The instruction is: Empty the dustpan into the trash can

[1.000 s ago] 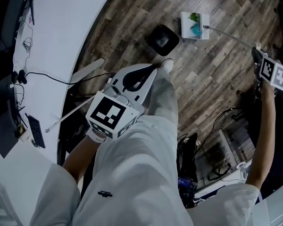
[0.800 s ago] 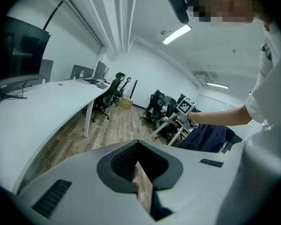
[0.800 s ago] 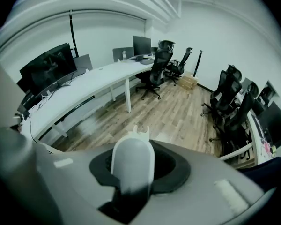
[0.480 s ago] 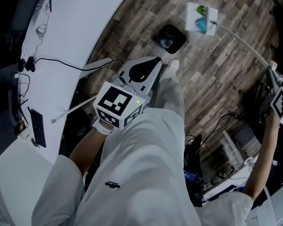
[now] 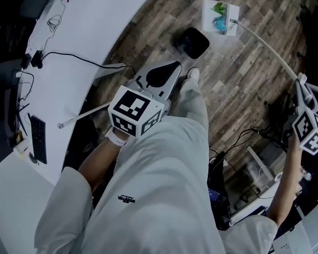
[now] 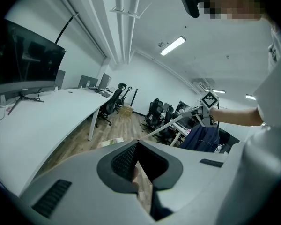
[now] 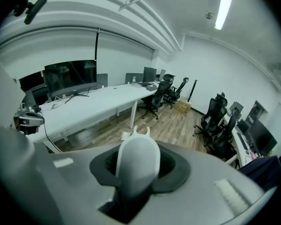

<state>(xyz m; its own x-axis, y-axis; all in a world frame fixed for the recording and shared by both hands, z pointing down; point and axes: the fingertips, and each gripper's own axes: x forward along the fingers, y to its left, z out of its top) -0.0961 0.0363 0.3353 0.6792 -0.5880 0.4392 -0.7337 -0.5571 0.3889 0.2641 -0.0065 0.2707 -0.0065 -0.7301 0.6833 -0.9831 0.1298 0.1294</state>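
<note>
The right gripper [image 5: 301,86] is closed on the near end of a long white handle [image 5: 265,44]. The dustpan [image 5: 220,17] sits at the far end of it, well away from the hand. The handle runs from this gripper, at the right side, across the wooden floor [image 5: 244,89] up and to the left toward the pan, so this is the long axis to swing.

The black trash can [image 5: 192,42] stands near the dustpan but apart from it, on the side toward the person's shoe [image 5: 191,74]. I judge that the pan must travel this short way over the opening and then tip. The left gripper [image 5: 172,70] is nearer to the can, but its jaws are together with nothing between them.

The dustpan is white, flat and roughly square, with green and teal bits lying in it (what they are I cannot tell). Whether it rests on the floor or hangs just above it, I cannot tell either.
</note>
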